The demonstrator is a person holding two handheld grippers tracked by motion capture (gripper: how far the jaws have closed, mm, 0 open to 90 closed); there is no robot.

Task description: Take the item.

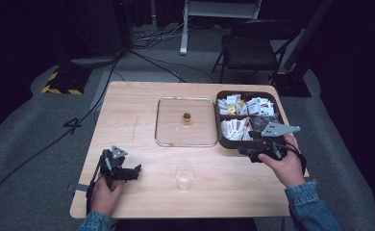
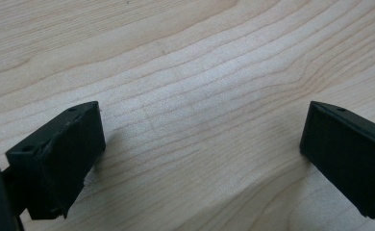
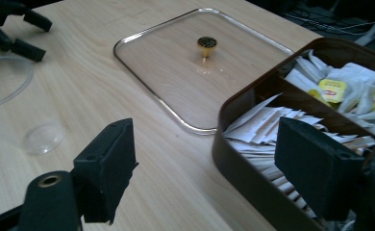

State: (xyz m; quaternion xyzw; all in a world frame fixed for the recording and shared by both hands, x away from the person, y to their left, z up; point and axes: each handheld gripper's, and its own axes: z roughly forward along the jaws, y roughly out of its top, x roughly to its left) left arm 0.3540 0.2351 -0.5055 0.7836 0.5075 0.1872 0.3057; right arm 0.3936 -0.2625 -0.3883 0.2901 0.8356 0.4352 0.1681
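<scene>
right gripper, high view: right gripper is held in the person's right hand, jaws apart and holding nothing, poised at the near rim of the brown compartment box. whether it touches the rim i cannot tell.
left gripper, high view: left gripper sits low over the wooden table, jaws apart and empty; the clear plastic cup stands upright just to its right, apart from it.
lid, high view: glass lid lies flat on the table beyond the cup, beside the box's left wall, with its brass knob up.
left gripper view: jaws stand wide open with bare wood grain between them, nothing gripped.
right gripper view: right gripper is wide open and empty; paper sachets lie in the box compartment just ahead and to its right, the lid farther ahead to its left, the cup's rim far left.
sachets, handling: judged light, thin and floppy, easy to crush or pick up in twos; best pinched at a free upstanding edge.
lid, handling: judged heavy, stiff, slippery and breakable; the knob is the only sound hold.
cup, handling: judged light, thin-walled, easily tipped or squashed; grip gently at the wall near the rim.
</scene>
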